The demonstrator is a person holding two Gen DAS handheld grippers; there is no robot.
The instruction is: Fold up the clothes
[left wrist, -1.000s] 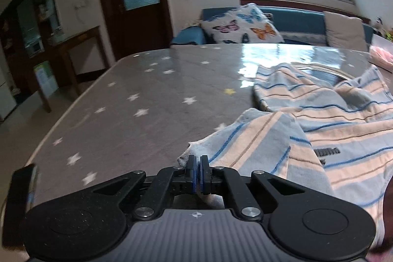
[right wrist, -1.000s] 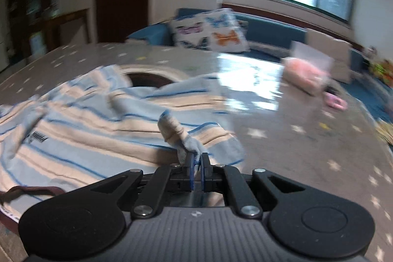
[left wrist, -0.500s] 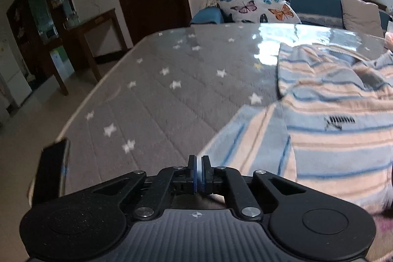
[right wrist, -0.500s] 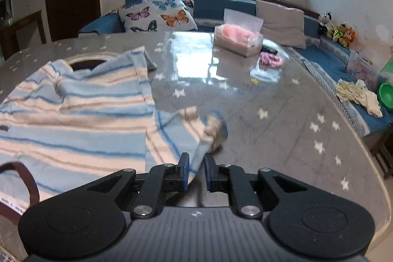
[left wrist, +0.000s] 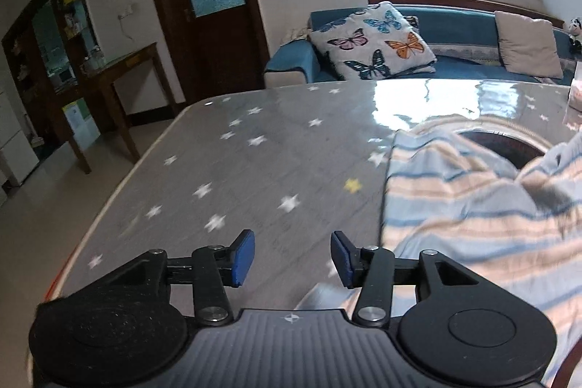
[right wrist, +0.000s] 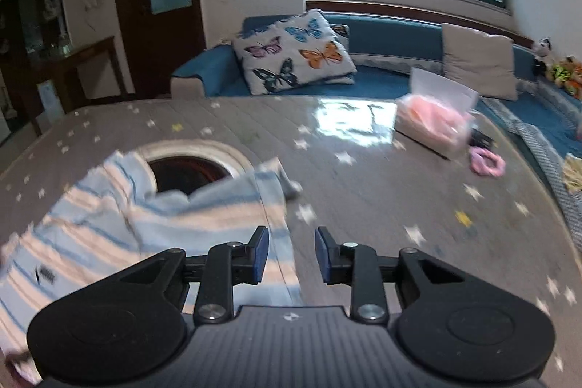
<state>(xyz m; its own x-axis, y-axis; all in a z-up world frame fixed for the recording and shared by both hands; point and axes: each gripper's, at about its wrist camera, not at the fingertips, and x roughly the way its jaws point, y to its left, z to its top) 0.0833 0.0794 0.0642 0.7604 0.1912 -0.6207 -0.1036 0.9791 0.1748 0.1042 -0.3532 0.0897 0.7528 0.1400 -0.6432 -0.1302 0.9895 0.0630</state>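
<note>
A striped shirt (left wrist: pixel 483 206) in pale blue, peach and white lies spread on a grey, star-printed table (left wrist: pixel 254 162), filling the right half of the left wrist view and the lower left of the right wrist view, where its collar opening shows dark near centre left. The left gripper (left wrist: pixel 293 257), at bottom centre of its frame, has its blue-padded jaws opening, about half apart, with only bare tabletop between them; the shirt's edge sits just to the right of them. The right gripper (right wrist: pixel 292 255), also at bottom centre, has its jaws opening, narrower than the left; the shirt's right-hand edge shows in the gap, but the pads do not press on it. Neither gripper holds anything. Judging by the flat cloth, this looks like the release after laying the garment out, ahead of the first fold. The next move likely calls for each gripper to take a fresh pinch on the shirt and carry that cloth over the body. A pink-filled clear box (right wrist: pixel 433 126) sits at right, well clear.
</note>
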